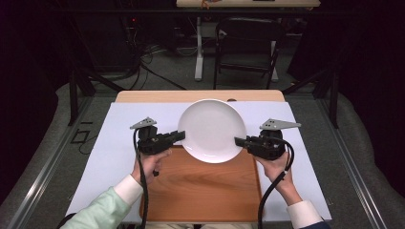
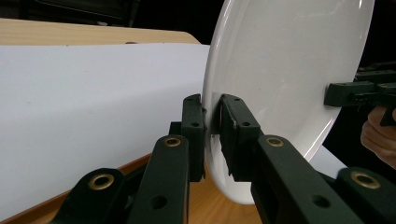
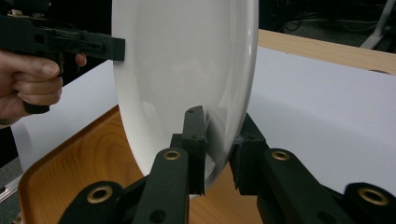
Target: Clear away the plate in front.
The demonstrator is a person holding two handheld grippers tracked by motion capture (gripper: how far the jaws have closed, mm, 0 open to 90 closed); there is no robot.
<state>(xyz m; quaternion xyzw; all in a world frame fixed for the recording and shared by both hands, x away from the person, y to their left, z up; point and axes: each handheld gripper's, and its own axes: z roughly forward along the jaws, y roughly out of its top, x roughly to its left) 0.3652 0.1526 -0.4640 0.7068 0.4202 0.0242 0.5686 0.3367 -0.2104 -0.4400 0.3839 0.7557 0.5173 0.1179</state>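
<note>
The left gripper [image 1: 181, 136] and the right gripper [image 1: 237, 140] are each pinching the plate [image 1: 211, 130], probably holding it just above the tray [image 1: 200, 186].

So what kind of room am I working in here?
Probably a lab or recording bay, not a kitchen: dark curtains surround the table, cables trail across the grey floor, and an office desk and a chair stand behind.
</note>
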